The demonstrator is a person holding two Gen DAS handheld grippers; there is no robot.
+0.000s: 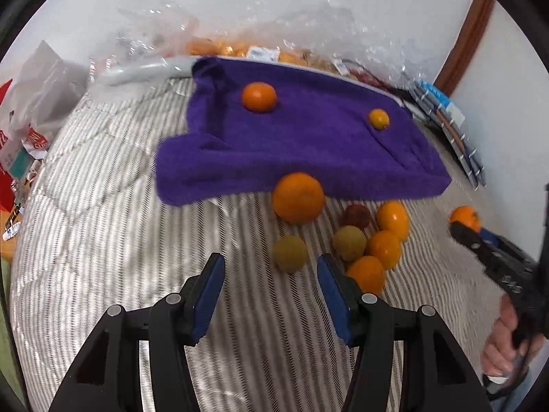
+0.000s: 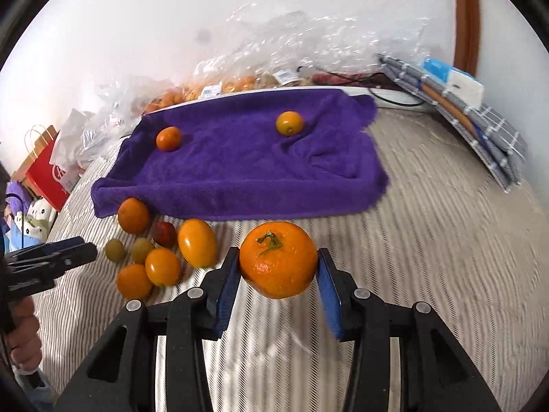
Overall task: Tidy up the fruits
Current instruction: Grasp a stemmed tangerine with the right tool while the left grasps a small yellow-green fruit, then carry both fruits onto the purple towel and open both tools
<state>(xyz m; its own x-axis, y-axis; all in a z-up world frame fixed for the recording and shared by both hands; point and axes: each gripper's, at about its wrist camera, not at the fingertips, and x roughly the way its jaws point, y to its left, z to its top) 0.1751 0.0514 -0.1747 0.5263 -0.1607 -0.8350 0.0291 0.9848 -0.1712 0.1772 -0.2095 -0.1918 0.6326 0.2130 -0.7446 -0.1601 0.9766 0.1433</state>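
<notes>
**Fruit count**

Orange fruits: eight, comprising two on the purple towel point(image 2: 240, 164), one in the right gripper point(image 2: 278, 267), five on the striped cover point(image 2: 429, 240). Green-yellow fruits: two. Red fruit point(image 2: 164, 233): one. Towels: one.

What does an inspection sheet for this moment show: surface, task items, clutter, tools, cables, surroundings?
Surface: striped bedspread, partly under a purple towel.
Job's things: two oranges on the towel, one left, one right; loose fruit pile on the bedspread.
Clutter: plastic bags, folded checked cloth, red paper bag.
Grippers: right tool shut on stemmed orange; left tool open, empty.
Cables: black cord behind towel.
Surroundings: white wall.
</notes>
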